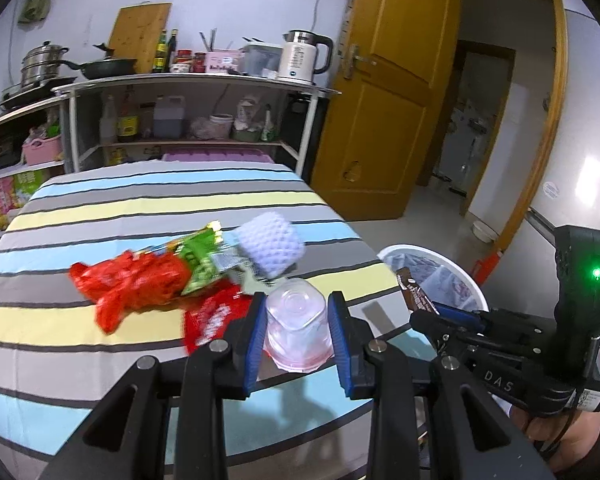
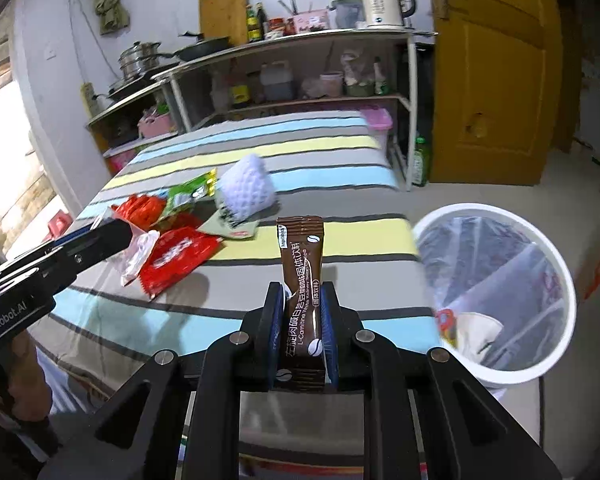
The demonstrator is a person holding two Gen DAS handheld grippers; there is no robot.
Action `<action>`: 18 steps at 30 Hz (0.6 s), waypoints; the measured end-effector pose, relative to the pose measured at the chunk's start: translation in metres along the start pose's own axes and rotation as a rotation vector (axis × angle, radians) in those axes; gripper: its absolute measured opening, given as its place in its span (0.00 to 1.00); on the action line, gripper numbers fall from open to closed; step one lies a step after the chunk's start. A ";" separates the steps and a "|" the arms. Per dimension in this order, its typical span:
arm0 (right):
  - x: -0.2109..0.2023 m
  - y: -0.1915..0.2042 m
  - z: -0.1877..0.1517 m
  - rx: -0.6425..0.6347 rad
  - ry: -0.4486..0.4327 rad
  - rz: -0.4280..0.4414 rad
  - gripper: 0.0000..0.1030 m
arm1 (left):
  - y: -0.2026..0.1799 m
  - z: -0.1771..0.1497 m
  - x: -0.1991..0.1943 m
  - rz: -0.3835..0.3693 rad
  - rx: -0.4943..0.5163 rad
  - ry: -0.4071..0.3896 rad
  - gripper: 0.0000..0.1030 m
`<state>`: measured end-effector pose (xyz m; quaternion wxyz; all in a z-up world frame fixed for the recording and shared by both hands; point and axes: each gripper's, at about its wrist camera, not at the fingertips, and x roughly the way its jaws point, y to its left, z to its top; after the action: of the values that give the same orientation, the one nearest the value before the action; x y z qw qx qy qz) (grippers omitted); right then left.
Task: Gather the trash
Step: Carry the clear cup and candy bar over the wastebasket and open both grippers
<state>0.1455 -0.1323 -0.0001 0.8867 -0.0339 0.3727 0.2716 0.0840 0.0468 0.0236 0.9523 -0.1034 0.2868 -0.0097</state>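
My left gripper [image 1: 297, 300] is shut on a clear, pink-tinged plastic cup [image 1: 296, 328], held bottom-forward above the striped table's near edge. In the right wrist view that cup [image 2: 140, 256] shows crumpled at the left gripper's [image 2: 130, 236] tip. My right gripper [image 2: 302, 288] is shut on a brown coffee sachet [image 2: 302, 260] that stands upright between the pads. The sachet [image 1: 414, 288] hangs just left of the white bin [image 2: 556, 264], which has a clear liner. More trash lies on the table [image 2: 340, 240]: a crumpled red bag [image 1: 128, 280], a green packet [image 1: 198, 256], a white foam net [image 1: 270, 246], a red packet [image 2: 176, 256].
The bin [image 1: 420, 249] stands on the floor by the table's right corner and holds some scraps. Behind the table a shelf unit [image 1: 188, 80] carries pots, bottles and a kettle [image 1: 300, 56]. A wooden door [image 1: 384, 92] stands open at the right.
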 end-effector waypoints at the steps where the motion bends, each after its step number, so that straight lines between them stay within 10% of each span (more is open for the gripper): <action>1: -0.003 -0.006 0.000 0.009 -0.006 -0.009 0.19 | -0.004 0.002 0.002 -0.006 0.006 0.001 0.31; 18: -0.027 -0.092 -0.004 0.150 -0.052 -0.118 0.19 | -0.080 0.030 0.047 -0.104 0.103 0.021 0.31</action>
<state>0.1745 -0.2235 0.0022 0.9107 0.0179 0.3661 0.1908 0.1434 -0.0293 0.0384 0.9515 -0.0690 0.2903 -0.0749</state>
